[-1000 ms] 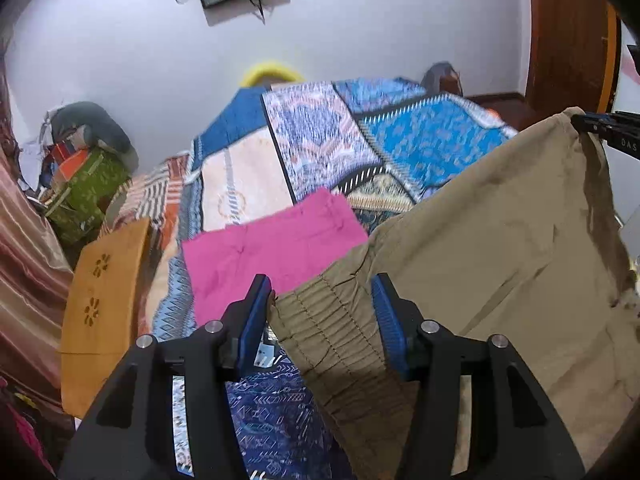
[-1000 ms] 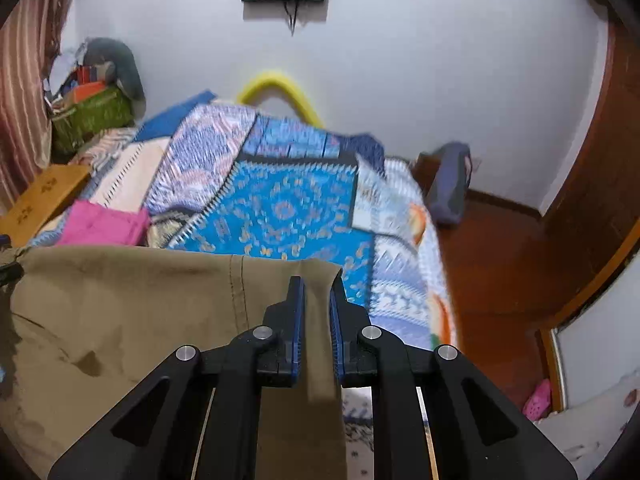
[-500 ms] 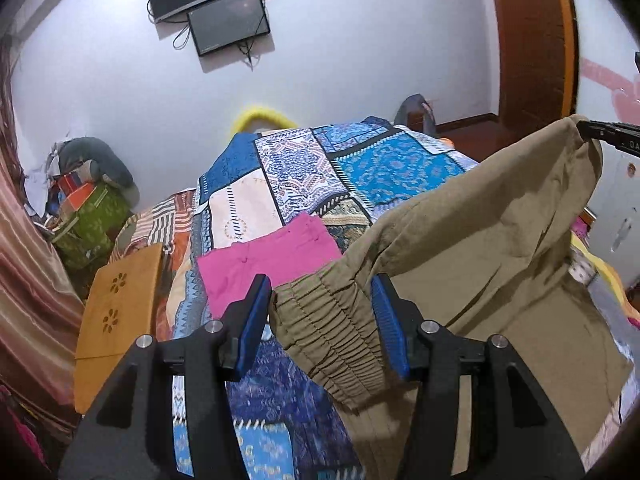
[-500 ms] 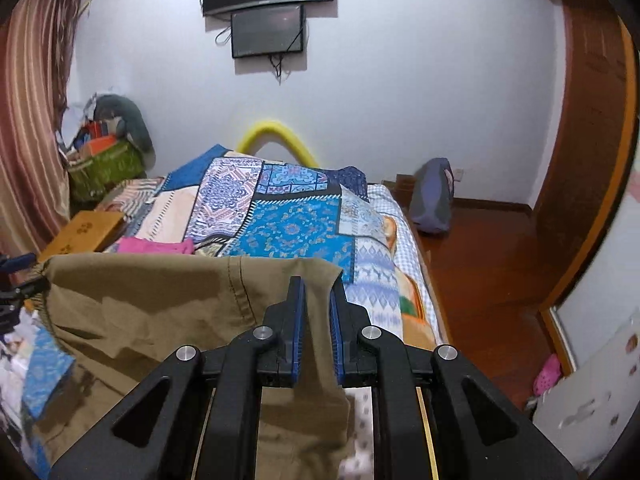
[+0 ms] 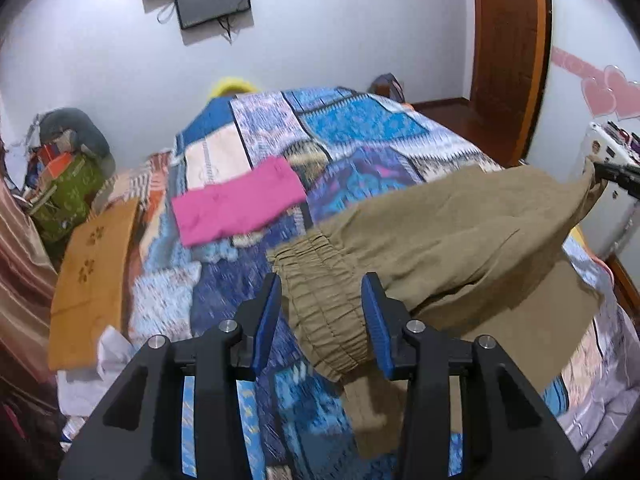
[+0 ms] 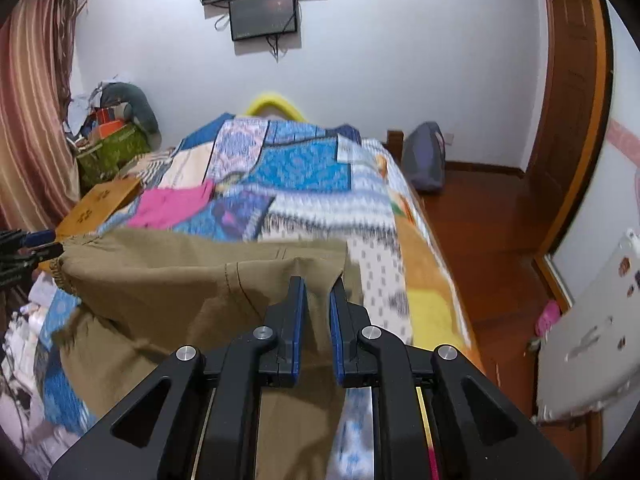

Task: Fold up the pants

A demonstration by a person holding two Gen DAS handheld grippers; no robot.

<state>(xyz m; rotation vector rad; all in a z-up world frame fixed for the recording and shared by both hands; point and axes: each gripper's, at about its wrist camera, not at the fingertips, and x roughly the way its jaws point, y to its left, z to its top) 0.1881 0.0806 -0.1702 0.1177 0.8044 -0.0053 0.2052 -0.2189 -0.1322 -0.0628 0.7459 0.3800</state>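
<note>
The khaki pants [image 5: 448, 236] hang stretched between my two grippers above the patchwork bed [image 5: 360, 132]. My left gripper [image 5: 322, 284] is shut on the gathered elastic waistband [image 5: 324, 304], its jaws spread wide by the bunched cloth. My right gripper [image 6: 316, 288] is shut on the hem end of the pants [image 6: 192, 292], jaws nearly together. Each gripper shows at the other view's edge: the right [image 5: 616, 174] and the left [image 6: 44, 248]. The lower cloth drapes onto the bed.
A folded pink garment [image 5: 236, 204] lies on the bedspread beyond the pants. An orange wooden board [image 5: 92, 276] and piled bags [image 5: 64, 188] flank the bed's left side. A white appliance [image 6: 592, 340] and wooden floor [image 6: 488, 240] lie to the right.
Both grippers have tilted down and moved lower toward the bed with the pants. The pants now sag closer to the bedspread, more cloth resting on it. Both grips are unchanged.
</note>
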